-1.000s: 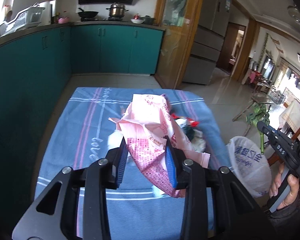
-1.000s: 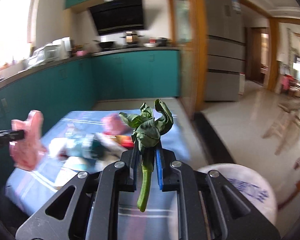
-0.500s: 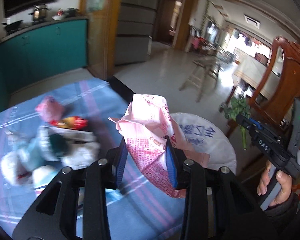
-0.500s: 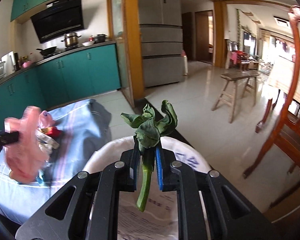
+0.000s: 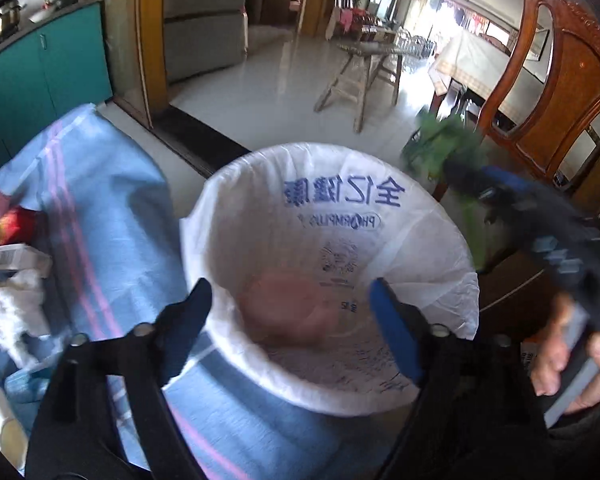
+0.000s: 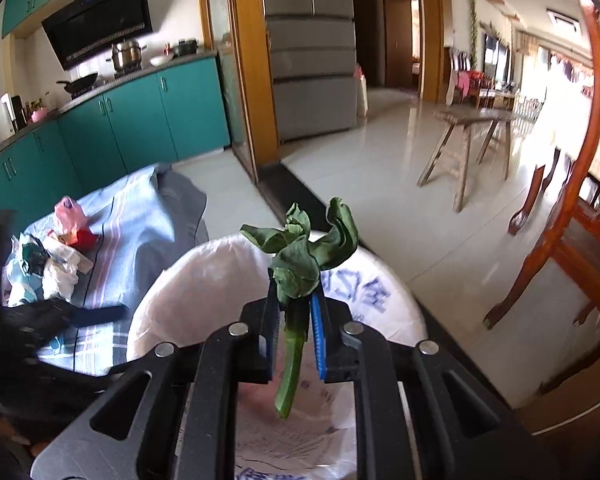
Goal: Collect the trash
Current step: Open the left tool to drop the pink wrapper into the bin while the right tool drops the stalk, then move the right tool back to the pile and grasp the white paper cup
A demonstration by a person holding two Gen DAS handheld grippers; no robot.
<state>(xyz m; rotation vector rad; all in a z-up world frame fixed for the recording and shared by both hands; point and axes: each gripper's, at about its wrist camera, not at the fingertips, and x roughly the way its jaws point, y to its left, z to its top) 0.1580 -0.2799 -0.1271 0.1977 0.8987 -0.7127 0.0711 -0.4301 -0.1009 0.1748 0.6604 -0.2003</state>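
One item is done: the left gripper (image 5: 290, 312) has just opened wide over the white-lined bin (image 5: 456, 240), and a pink blur in the bin is probably the pink wrapper (image 5: 288, 308) it carried a second ago. Right gripper (image 6: 294, 322) pinches the wilted greens (image 6: 304, 256) above the bin. More litter (image 6: 48, 256) waits on the blue cloth (image 5: 112, 216).

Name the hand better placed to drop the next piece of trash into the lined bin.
Right. The right gripper is shut on the wilted green leaf directly over the white-lined bin. The left gripper has just been opening, nothing between its jaws; the pink bag lies in the bin.
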